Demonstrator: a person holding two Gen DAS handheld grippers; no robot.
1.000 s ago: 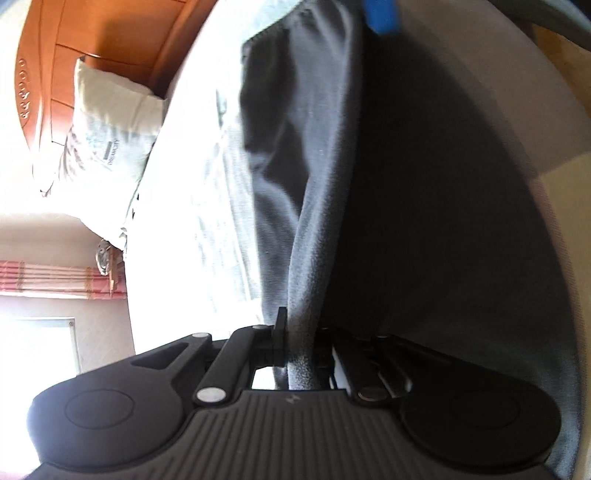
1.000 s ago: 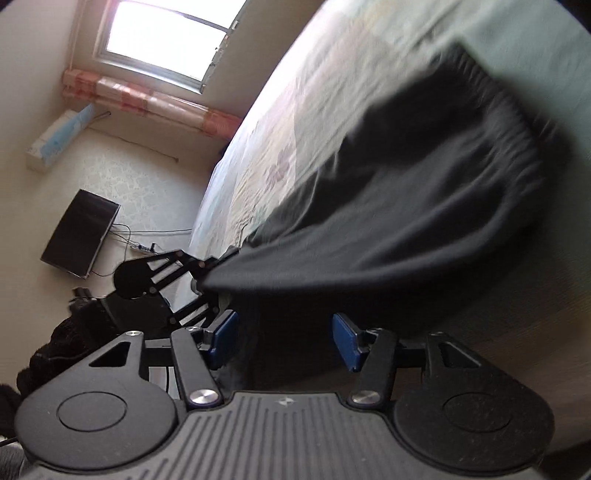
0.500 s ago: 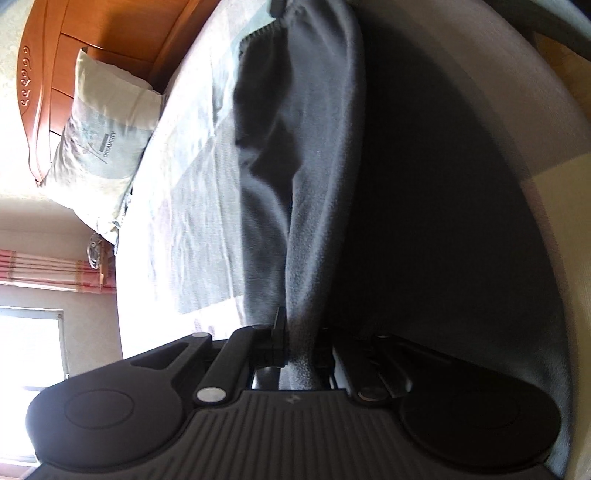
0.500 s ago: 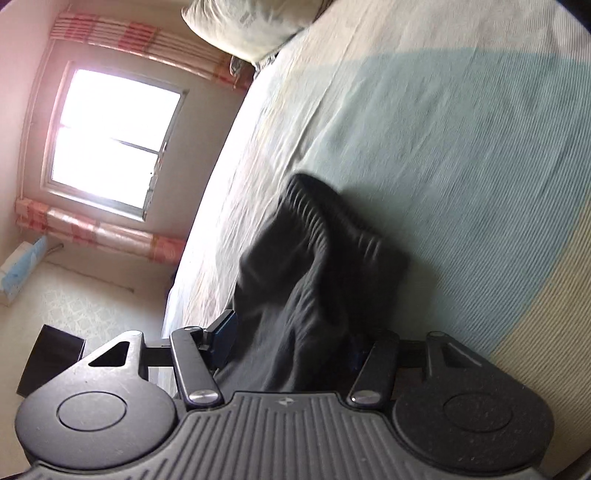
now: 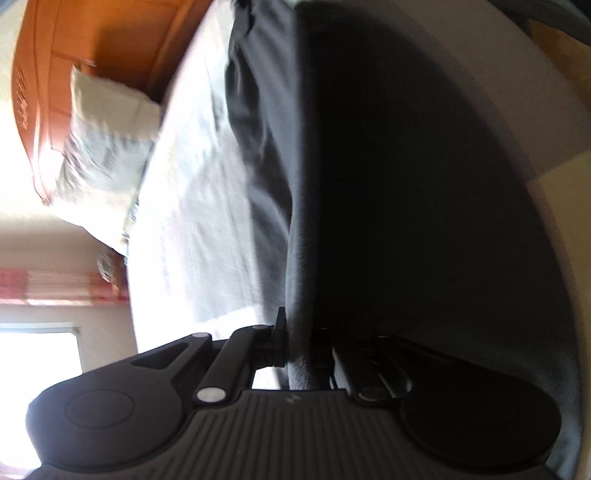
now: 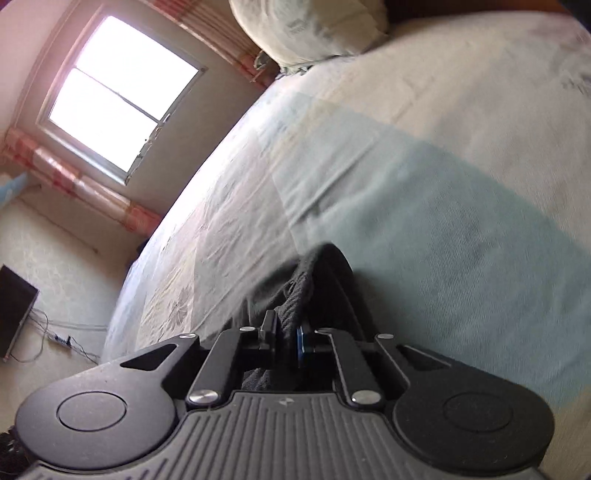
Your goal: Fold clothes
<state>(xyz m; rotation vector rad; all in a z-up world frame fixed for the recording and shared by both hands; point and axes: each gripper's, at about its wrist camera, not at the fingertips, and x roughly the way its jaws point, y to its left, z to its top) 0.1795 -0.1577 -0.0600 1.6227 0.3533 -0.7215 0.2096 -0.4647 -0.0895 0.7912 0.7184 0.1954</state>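
Dark grey garment (image 5: pixel 369 184): on bed (image 6: pixel 424 166). Left gripper (image 5: pixel 301 343) clamped on its edge; right gripper (image 6: pixel 286 332) clamped on bunched fabric. Pillow (image 6: pixel 306 29) at headboard (image 5: pixel 110 37).

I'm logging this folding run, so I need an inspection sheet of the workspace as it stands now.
Surface: bed with a pale patterned cover.
Job's things: dark garment, stretched along the bed from the left grip; a bunched end sits at the right grip.
Clutter: nothing seen on the bed besides a pillow.
Grippers: left gripper shut on the garment; right gripper shut on the garment.
Cables: loose cords on the floor beside a dark flat panel.
Surroundings: window, wooden headboard.
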